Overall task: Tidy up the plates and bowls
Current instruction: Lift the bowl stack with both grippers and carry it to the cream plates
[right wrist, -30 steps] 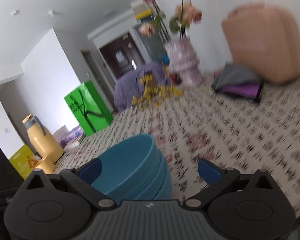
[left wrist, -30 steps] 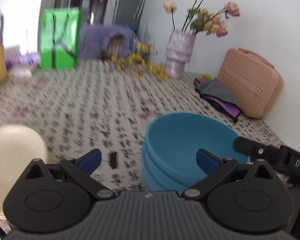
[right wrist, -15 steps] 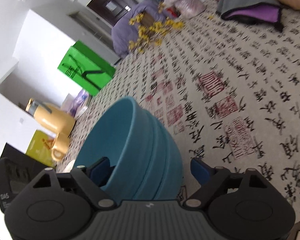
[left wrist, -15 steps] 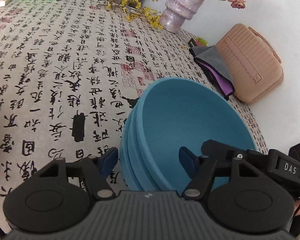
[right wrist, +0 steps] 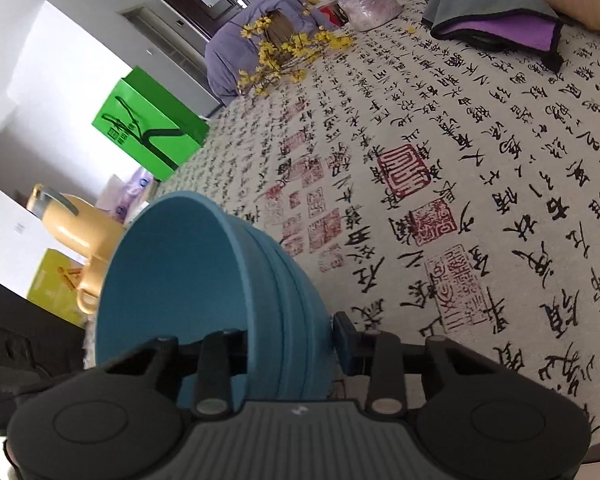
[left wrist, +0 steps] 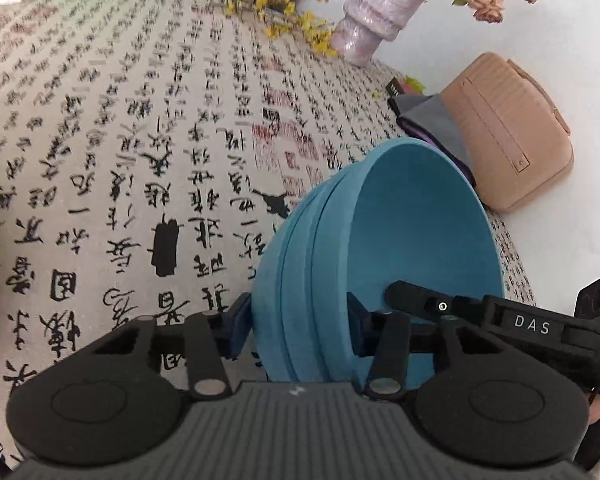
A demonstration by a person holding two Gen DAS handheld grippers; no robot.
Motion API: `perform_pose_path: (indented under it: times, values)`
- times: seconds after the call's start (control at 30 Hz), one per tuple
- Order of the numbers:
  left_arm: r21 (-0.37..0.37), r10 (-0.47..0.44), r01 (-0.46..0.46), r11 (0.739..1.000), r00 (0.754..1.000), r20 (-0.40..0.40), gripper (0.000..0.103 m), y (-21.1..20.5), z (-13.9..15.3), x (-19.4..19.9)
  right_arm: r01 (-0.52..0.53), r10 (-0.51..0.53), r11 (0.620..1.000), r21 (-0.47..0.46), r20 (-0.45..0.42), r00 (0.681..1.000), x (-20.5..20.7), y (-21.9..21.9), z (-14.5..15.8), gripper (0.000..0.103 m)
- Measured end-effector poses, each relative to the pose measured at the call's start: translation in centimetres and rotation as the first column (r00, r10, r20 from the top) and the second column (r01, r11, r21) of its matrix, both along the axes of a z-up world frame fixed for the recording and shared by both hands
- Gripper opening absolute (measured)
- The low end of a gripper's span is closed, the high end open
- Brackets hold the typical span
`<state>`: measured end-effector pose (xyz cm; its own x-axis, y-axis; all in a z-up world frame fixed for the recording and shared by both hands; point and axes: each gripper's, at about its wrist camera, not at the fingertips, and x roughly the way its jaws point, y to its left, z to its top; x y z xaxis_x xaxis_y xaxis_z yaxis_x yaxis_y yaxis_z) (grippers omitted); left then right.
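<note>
Two fisheye views, each mounted just behind a gripper and looking forward and steeply down along its fingers. From the left gripper (left wrist: 300, 328): aimed across the tabletop (left wrist: 140, 140) toward a wall, a pink vase (left wrist: 374, 20) and a tan case (left wrist: 512, 132). From the right gripper (right wrist: 292, 348): aimed over the same tabletop toward a doorway, a green bag (right wrist: 148, 128) and a yellow jug (right wrist: 80, 232). Both very close to the stack of blue bowls (left wrist: 380, 248) (seen from opposite sides). Shared as well: the patterned cloth, the vase, the yellow flowers (right wrist: 288, 52), the folded grey-purple cloth (right wrist: 500, 20).
</note>
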<state>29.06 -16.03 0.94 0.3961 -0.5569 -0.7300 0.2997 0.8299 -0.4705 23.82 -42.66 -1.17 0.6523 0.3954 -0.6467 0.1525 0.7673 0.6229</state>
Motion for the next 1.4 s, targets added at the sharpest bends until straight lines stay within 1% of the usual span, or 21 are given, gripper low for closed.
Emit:
perform_pose_path:
  times: [0.1,0.23,0.4,0.73,0.87,1.13,1.4]
  values:
    - [-0.012,0.003,-0.003,1.000,1.000,0.005,0.047,0.0,0.2,0.0,0.002,-0.001,0.999,-0.033,0.025,1.000,-0.3,0.3,0.7,0.034]
    - [-0.013,0.005,-0.005,1.000,1.000,0.011,0.047,0.2,0.5,-0.2,0.010,-0.009,1.000,-0.030,0.024,1.000,-0.4,0.4,0.9,0.034]
    - [-0.028,0.011,-0.011,1.000,1.000,0.015,0.047,0.7,0.9,-0.3,0.012,-0.011,0.999,-0.046,0.032,0.999,-0.5,1.0,1.4,0.034]
    - [-0.061,0.052,-0.049,0.997,0.998,0.044,0.047,3.6,2.0,-1.0,-0.012,0.017,0.997,-0.077,0.063,0.998,-0.2,3.6,3.4,0.034]
    - [-0.067,0.083,-0.080,0.995,0.995,0.055,0.047,5.5,2.5,-1.3,-0.038,0.044,0.996,-0.081,0.073,0.996,0.3,5.5,4.1,0.034]
    - [-0.088,0.175,-0.167,0.982,0.981,0.085,0.047,11.4,3.5,-2.0,-0.125,0.134,0.988,-0.095,0.103,0.986,2.3,11.2,5.6,0.034]
    - [-0.099,0.246,-0.237,0.966,0.966,0.085,0.047,16.7,3.8,-2.0,-0.194,0.205,0.976,-0.102,0.105,0.973,3.9,16.6,6.2,0.034]
